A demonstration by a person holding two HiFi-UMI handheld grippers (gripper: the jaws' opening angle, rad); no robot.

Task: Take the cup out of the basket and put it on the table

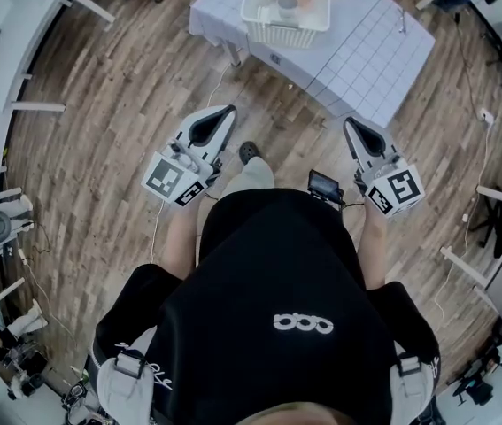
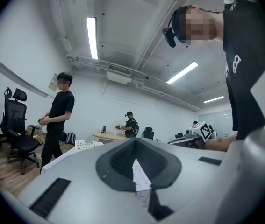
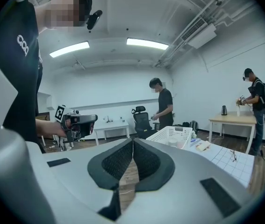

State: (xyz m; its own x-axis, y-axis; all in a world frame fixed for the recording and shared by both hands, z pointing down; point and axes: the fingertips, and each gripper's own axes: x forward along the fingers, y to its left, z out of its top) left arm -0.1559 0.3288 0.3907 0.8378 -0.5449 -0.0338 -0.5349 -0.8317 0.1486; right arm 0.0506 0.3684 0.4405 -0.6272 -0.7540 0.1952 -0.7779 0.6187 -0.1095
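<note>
We hold both grippers out in front of us over the wooden floor (image 1: 118, 87), short of the bench (image 1: 366, 56), which is covered with a grid-patterned cloth. The left gripper (image 1: 229, 110) points roughly level toward the bench. In the left gripper view its jaws are pressed together at the tips with nothing between them, and only a sliver of the gridded cloth shows through the gap lower down. The right gripper (image 1: 349, 123) tilts slightly downward. Its jaws are also pressed together and empty, with floorboards visible through the slit below the tips.

The white basket (image 1: 286, 34) stands on the bench near its far end, well apart from both grippers. The cup (image 1: 287, 5) sits inside it, upright, with other pale cups just beside it. The right gripper view shows the same basket to the right of the jaws, with cup rims just above its wall.

A person in black (image 2: 57, 115) stands beyond the bench next to an office chair (image 2: 15, 134), and another person (image 3: 254, 104) stands by a wooden table at the far wall.
</note>
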